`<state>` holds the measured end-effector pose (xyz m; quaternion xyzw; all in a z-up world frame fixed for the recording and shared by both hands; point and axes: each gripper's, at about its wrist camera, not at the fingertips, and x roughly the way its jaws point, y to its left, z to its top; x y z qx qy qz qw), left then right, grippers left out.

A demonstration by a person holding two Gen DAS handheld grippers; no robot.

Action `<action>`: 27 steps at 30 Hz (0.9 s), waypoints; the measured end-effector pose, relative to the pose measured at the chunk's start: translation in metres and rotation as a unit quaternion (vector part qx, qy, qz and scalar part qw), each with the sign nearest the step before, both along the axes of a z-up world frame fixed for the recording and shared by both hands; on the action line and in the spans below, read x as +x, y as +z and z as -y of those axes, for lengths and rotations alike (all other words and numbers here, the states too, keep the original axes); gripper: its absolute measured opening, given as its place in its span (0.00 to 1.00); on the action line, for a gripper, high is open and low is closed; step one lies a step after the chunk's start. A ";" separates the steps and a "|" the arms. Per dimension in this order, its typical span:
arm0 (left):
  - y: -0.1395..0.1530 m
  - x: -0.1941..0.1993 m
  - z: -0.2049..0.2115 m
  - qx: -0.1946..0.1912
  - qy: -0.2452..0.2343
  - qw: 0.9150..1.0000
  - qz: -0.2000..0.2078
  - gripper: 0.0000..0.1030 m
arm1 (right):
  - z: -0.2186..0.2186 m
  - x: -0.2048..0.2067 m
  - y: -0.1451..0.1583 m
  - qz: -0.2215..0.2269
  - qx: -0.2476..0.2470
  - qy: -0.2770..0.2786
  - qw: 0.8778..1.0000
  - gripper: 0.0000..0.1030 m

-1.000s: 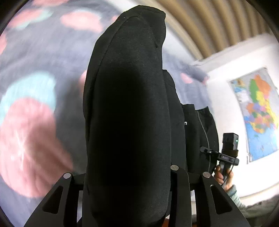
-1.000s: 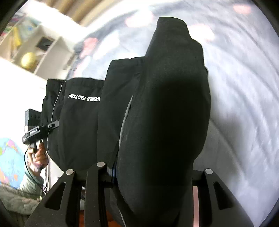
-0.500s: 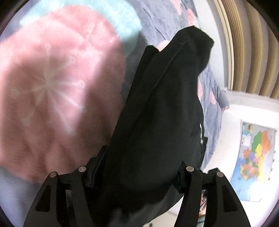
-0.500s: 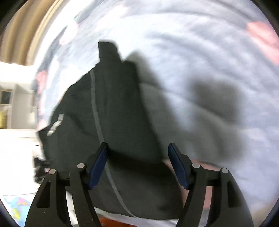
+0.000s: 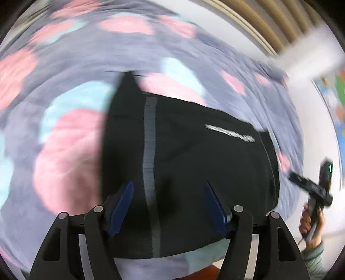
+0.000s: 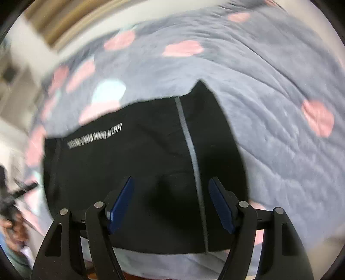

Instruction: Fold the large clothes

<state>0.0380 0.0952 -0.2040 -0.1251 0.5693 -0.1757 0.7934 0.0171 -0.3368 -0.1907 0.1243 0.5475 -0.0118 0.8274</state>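
Grey quilted bed cover point(image 5: 226, 53) with pink blotches carries seemingly folded black trousers point(image 5: 194, 161); left hand-held gripper point(image 5: 168, 206) and right hand-held gripper point(image 6: 172, 204) gape wide above them, holding nothing.

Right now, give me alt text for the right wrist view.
Black garment lies folded on the quilt, grey stripe running away from the camera. The right gripper hangs open above its near edge, holding nothing.

A bedroom in a home. A grey quilt point(image 5: 215, 56) with pink and pale blue blotches covers the bed. A coloured wall map point(image 5: 336, 103) hangs at three o'clock, slatted wood panelling point(image 5: 269, 19) at one o'clock, white shelving point(image 6: 13, 86) at nine.
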 end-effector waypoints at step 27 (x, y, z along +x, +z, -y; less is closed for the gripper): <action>0.044 -0.009 0.071 0.127 -0.048 0.988 0.074 0.73 | -0.058 -0.012 0.018 -0.029 -0.076 -0.012 0.997 0.72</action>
